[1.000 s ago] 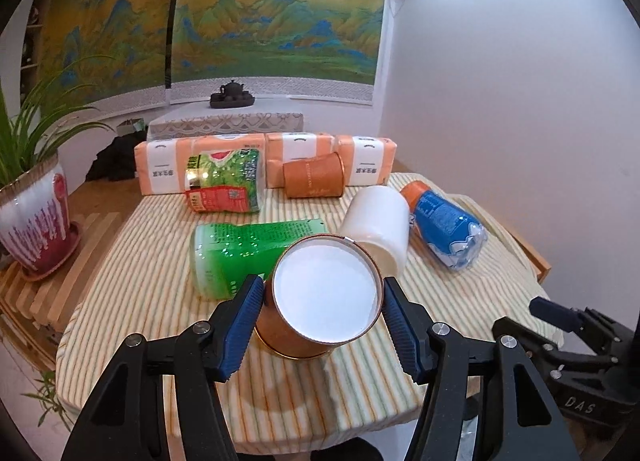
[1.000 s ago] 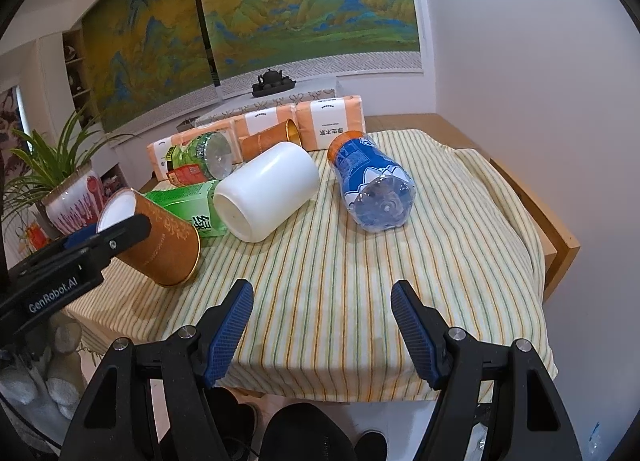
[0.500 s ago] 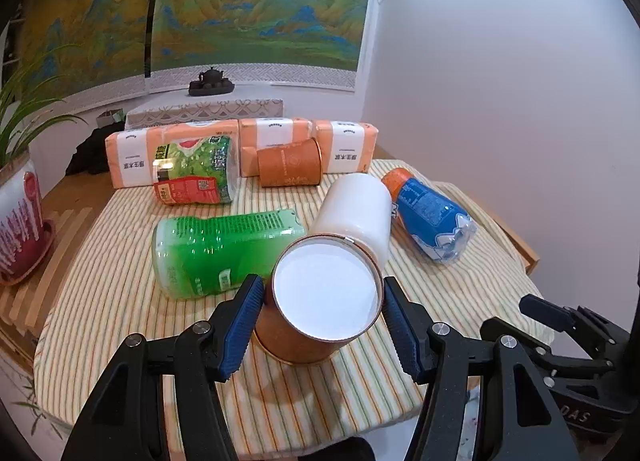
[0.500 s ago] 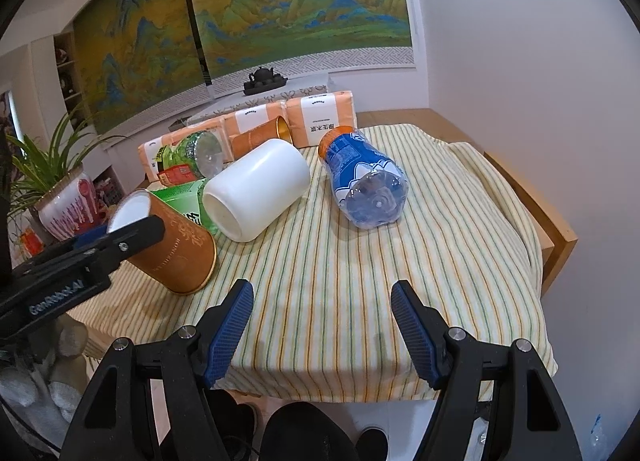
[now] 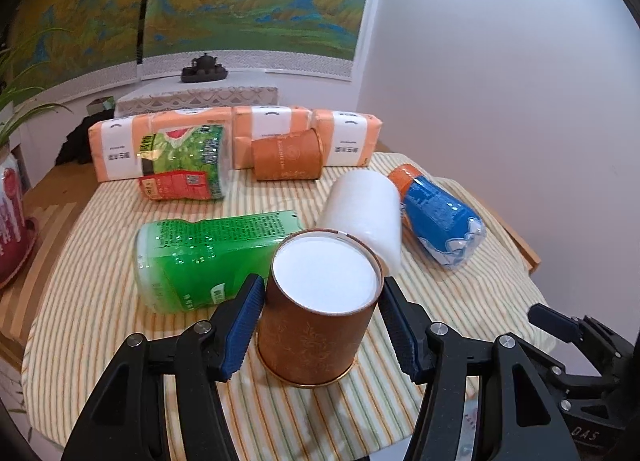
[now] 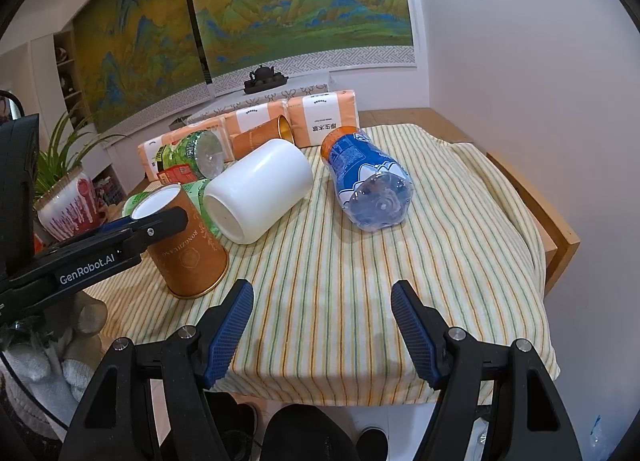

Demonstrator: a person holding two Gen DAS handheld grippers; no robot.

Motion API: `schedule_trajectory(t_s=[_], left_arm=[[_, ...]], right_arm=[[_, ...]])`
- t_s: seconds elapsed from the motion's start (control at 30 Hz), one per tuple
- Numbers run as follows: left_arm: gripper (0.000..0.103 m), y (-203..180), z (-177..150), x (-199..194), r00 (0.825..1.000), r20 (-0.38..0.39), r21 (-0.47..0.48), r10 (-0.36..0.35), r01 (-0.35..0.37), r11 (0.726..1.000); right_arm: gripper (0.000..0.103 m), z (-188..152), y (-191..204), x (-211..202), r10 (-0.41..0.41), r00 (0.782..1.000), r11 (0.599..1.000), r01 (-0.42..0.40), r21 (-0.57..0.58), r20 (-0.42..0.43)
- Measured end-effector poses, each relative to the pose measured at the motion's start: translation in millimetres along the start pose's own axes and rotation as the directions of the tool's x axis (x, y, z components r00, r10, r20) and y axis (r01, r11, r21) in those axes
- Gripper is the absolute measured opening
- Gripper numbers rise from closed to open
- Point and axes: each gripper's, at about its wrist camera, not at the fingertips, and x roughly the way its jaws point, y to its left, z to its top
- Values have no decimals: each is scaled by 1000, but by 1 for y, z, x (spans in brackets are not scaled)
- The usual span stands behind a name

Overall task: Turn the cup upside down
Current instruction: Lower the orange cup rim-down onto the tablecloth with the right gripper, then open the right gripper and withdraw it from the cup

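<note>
Left hand-held gripper (image 5: 320,309): blue-padded fingers are set against both sides of the cup (image 5: 320,301), which is held between them. The cup, orange-brown with a gold rim, is seen inverted, white base uppermost, its mouth rim down on the striped cloth (image 5: 100,301) of the counter; in the right wrist view the cup (image 6: 188,249) appears slightly tilted, and whether the whole rim is seated cannot be told.

Right hand-held gripper (image 6: 322,325): jaws are spread wide, nothing between them; it is held over the near edge of the counter, to the right of the cup and apart from it.

Just beyond the left hand-held gripper: a green bottle (image 5: 200,257) is laid on its side to the left, a white mug (image 5: 366,213) on its side to the right, both close behind the cup.

Farther right: a blue-labelled bottle (image 5: 436,221) with an orange cap is laid on its side.

Farther still: a second orange cup (image 5: 286,159) and a green-and-red bottle (image 5: 184,169), both on their sides.

At the far edge: a row of orange-and-white packs (image 5: 268,127) is ranged.

Far left, off the cloth: a red-and-white plant pot (image 6: 68,209).
</note>
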Motion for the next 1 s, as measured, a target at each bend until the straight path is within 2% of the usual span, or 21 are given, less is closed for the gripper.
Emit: schedule_trajectory(t_s=[0.13, 0.23, 0.33, 0.47, 0.53, 0.73, 0.8, 0.87, 1.0], left_arm=[[82, -2, -1, -5, 1000, 5, 29, 4, -5, 1000], [83, -3, -4, -15, 999, 25, 57, 21, -23, 998], [85, 1, -4, -23, 999, 32, 46, 26, -27, 999], [89, 9, -7, -39, 996, 62, 41, 64, -67, 997], [90, 14, -9, -48, 994, 75, 37, 84, -87, 996], [95, 39, -15, -73, 985, 97, -23, 145, -143, 989], [96, 46, -16, -80, 981, 98, -41, 167, -164, 986], [101, 55, -19, -89, 976, 108, -69, 191, -185, 980], [103, 68, -22, -106, 963, 140, -106, 229, -216, 971]], right_arm=[[68, 0, 1, 0, 4, 1000, 1000, -4, 1, 3], [68, 2, 3, 1, 4, 1000, 1000, -4, -2, 8], [68, 3, 7, 1, 6, 1000, 1000, -6, -7, 15], [68, 8, 16, 0, 14, 999, 1000, -14, -13, 37], [74, 10, 24, -1, 12, 998, 1000, -11, -27, 55], [78, 17, 50, -5, 29, 994, 998, -24, -54, 105], [85, 19, 57, -6, 33, 993, 998, -26, -61, 117], [88, 20, 64, -10, 35, 989, 998, -26, -64, 143], [88, 22, 77, -17, 32, 983, 997, -18, -76, 180]])
